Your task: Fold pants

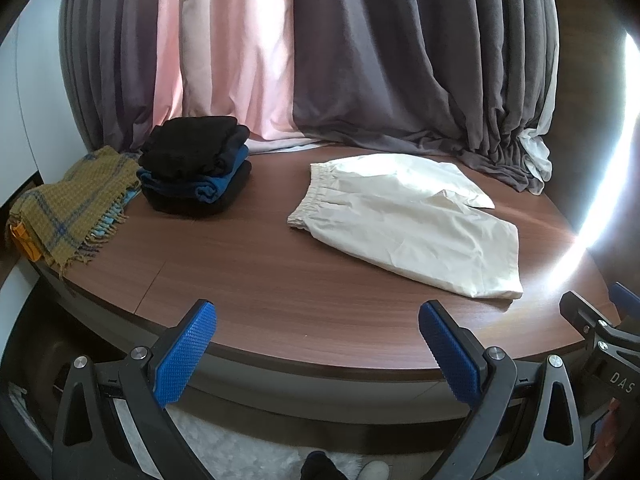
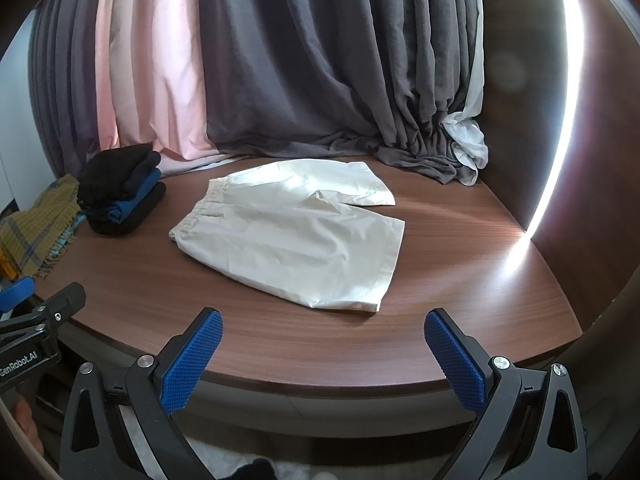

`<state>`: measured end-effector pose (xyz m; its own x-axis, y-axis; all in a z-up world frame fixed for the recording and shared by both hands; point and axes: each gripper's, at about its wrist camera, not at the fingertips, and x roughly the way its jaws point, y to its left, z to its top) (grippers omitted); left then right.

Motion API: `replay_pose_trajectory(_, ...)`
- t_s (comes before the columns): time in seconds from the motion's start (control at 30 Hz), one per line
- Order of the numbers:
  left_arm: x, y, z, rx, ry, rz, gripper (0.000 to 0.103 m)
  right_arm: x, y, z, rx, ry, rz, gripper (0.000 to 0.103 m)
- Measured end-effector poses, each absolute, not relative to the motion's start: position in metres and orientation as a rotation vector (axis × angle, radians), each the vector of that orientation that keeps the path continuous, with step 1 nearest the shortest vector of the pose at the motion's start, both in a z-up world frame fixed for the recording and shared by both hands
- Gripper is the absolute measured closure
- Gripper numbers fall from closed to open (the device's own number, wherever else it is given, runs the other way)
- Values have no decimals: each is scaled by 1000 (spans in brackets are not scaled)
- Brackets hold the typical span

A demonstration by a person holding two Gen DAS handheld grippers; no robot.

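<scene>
Two tools: your left tool [image 1: 318,344] and right tool [image 2: 324,350] both sit at the near edge of the desk [image 2: 460,264], jaws spread wide, nothing held in either.
Nearest cloth: the hem of the near leg, just beyond the right tool and a little to its left; from the left tool it lies well off to the right.
Pants [image 2: 292,232]: cream shorts lying flat on the desk, not yet folded.
Long axis: waistband at far left, leg hems at near right, so the garment runs diagonally across you.
Closer hand: I judge the right tool nearer the hems, the left nearer the waistband.
Left side: a stack of dark folded clothes [image 1: 196,164] and a plaid scarf [image 1: 68,204], apart from the pants.
Farthest: grey and pink curtains [image 2: 280,60] pooling on the desk's back edge.
</scene>
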<state>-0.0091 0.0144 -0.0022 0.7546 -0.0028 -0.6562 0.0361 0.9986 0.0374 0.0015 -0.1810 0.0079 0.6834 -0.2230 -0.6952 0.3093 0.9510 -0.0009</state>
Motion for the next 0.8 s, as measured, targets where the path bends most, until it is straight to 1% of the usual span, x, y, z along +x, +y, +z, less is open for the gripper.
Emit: replay_pose_trajectory(0.8,-12,20,-1,37,704,-13,0,1,-174,9,115,756,-288,1)
